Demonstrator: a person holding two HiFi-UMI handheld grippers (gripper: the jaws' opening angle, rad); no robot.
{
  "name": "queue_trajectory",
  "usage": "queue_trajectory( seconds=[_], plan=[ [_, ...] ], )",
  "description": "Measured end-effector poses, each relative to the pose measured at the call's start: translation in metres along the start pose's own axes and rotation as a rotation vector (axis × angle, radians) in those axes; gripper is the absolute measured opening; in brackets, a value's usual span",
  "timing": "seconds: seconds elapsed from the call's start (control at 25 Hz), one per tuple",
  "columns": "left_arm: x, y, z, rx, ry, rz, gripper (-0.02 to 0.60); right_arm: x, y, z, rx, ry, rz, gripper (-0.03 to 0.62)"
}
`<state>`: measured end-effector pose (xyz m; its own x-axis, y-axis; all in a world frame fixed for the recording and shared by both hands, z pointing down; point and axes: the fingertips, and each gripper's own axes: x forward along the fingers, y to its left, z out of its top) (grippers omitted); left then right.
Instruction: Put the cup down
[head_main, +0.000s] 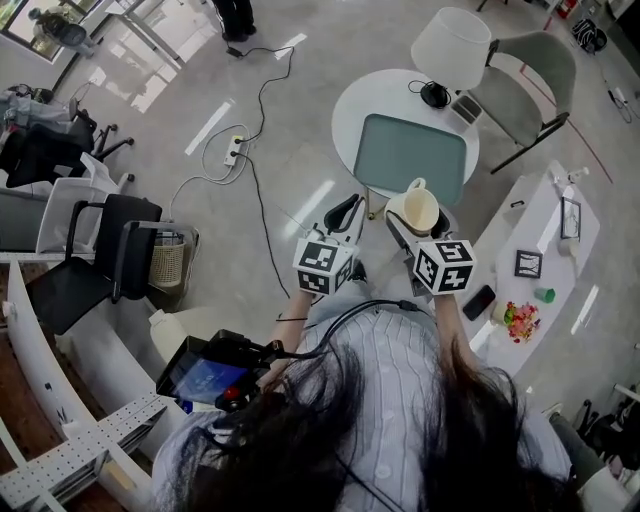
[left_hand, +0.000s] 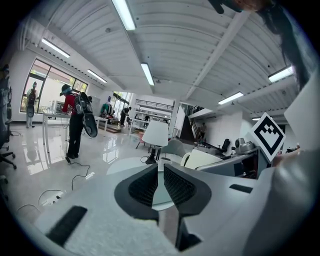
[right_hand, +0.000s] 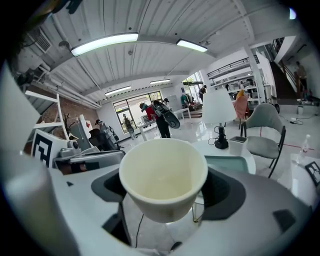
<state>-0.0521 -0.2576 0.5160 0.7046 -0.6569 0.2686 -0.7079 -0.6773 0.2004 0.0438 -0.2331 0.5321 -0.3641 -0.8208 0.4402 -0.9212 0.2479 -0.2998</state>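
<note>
Cream-coloured handled cup (right_hand: 163, 175) is pinched by its sides in the right claw (right_hand: 165, 192), up in the air just short of the round white worktop (head_main: 350, 105). Left claw (left_hand: 161, 186) is nearly closed and empty. The cup looks stiff, smooth and probably chippable, so I'd keep the body grip and land it softly.

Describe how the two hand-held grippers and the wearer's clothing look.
Both the left hand-held gripper and right hand-held gripper have pale grey bodies and black ribbed pads. Each carries a white cube with black square markers. The person wears a light striped shirt, crossed by a black cable.
</note>
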Motion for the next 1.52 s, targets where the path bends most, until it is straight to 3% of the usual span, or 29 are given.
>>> queue_trajectory(
  seconds=[0.8,1.52],
  plan=[
    [0.024,0.056,0.004,-0.054,0.009,0.113,0.046,0.099,-0.015,-0.010,-0.085,0.120,0.079,0.397],
    [0.082,0.102,0.016,-0.064,0.059,0.156,0.046,0.213,-0.047,-0.060,-0.224,0.350,0.142,0.397]
  ],
)
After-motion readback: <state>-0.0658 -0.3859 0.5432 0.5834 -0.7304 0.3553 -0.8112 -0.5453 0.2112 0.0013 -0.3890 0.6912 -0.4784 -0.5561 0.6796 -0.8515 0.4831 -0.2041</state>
